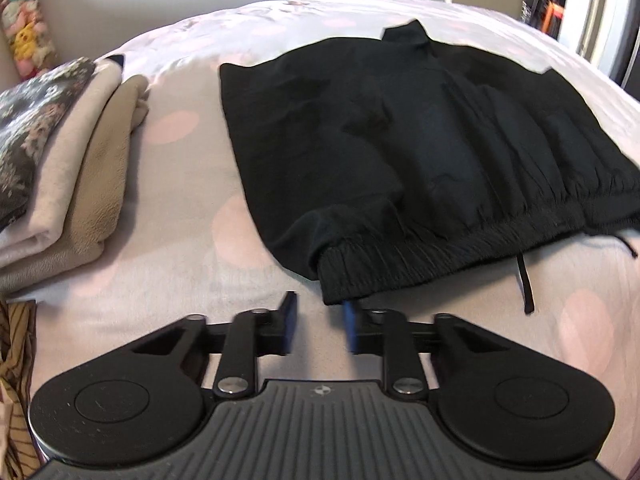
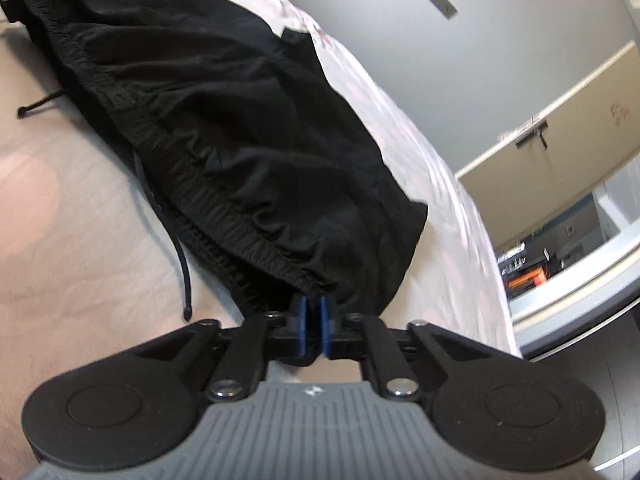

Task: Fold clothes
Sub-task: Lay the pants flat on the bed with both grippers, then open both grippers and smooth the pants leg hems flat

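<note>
While the right gripper (image 2: 314,312) was clamped on the elastic hem of the thin black jacket (image 1: 420,152), the left gripper (image 1: 318,320) stood apart by the hem's other corner, the best hold for such soft, light cloth.

No readable text, brand name, number or sign in either view. Only mark: small white emblem, not lettering, on ribbed grey body of left gripper (image 1: 319,322), lower centre of left wrist view; like emblem on right gripper (image 2: 314,320), lower centre of right wrist view. Reddish mark on beige door panel (image 2: 560,128), right side of right wrist view, too blurred to read. Orange items on shelves, right edge, too small to read.
</note>
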{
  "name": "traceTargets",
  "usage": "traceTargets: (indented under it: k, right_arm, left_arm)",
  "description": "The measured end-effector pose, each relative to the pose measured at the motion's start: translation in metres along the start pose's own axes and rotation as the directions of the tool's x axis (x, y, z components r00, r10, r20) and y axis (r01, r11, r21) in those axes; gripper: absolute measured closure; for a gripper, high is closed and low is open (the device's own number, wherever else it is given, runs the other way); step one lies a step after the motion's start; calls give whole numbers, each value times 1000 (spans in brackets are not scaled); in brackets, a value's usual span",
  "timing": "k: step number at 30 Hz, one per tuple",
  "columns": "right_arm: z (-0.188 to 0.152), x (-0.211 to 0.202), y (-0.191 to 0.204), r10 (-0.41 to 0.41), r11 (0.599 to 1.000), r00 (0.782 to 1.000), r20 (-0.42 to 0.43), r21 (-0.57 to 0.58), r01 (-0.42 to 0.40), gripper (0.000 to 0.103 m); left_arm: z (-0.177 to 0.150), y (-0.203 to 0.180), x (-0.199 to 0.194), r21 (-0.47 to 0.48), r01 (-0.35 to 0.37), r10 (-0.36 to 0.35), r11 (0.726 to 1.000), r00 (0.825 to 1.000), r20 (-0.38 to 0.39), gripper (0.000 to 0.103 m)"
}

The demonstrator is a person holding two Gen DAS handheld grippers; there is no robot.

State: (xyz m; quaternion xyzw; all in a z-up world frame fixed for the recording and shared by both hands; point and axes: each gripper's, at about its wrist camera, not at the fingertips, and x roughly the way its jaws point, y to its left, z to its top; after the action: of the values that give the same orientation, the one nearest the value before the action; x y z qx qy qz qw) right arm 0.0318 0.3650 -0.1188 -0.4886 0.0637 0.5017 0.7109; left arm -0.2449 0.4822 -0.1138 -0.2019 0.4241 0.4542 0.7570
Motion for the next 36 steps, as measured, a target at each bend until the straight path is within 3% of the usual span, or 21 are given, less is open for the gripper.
traceTargets:
  k: [3,7,11,12,14,15,16,19,23,25,27,29,31,34,36]
  right_arm:
    - [-1,12,-18,-4,995,998,-66,99,11,99]
    - [-4,27,-28,42,985,991,-125,171,-20,99]
    - [0,23,-26,49,989,994,-102,146,-34,95]
    - [1,21,-27,58,988,994,-96,148,-43,88]
    - [0,16,-30,79,986,993,-83,156,-65,71]
    - [0,13,-32,89,983,993,-73,166,-76,64]
    - [-2,8,-34,96,981,993,-60,175,-85,63]
    - [-7,-6,-40,131,967,991,-12,221,-125,61]
    - [-13,-14,-59,194,909,979,61,365,-202,60]
    - [-20,-10,-74,219,847,972,82,478,-231,60]
    - [-29,-3,-90,247,751,964,99,609,-255,56]
    - [-45,7,-107,296,604,947,127,743,-289,51]
    - [-64,19,-121,346,424,924,164,851,-310,48]
    - [-90,39,-132,396,174,895,206,940,-293,44]
    - [-101,51,-133,427,54,874,232,958,-281,44]
  left_arm:
    - [-2,-5,7,42,-7,9,999,999,-33,103]
    - [-4,-5,13,47,-5,7,999,999,-54,103]
    - [-3,8,3,-25,57,-58,998,997,-45,102]
    - [-4,12,-1,-47,83,-85,995,995,-43,101]
    - [-5,19,-9,-90,128,-131,988,991,-29,77]
    - [-6,20,-15,-110,138,-140,984,990,-11,72]
    - [-6,22,-21,-127,144,-144,981,989,9,63]
    - [-6,25,-33,-163,203,-194,966,979,65,52]
    - [-2,26,-34,-200,279,-264,939,959,98,48]
    - [-1,28,-28,-236,305,-290,923,952,96,48]
    - [-1,32,-21,-293,327,-313,898,945,96,48]
    - [-1,38,-13,-344,353,-337,870,935,107,48]
    - [-1,44,-7,-380,377,-357,845,926,127,48]
    - [1,50,4,-418,421,-399,805,906,144,48]
    - [1,52,11,-442,433,-416,786,899,140,49]
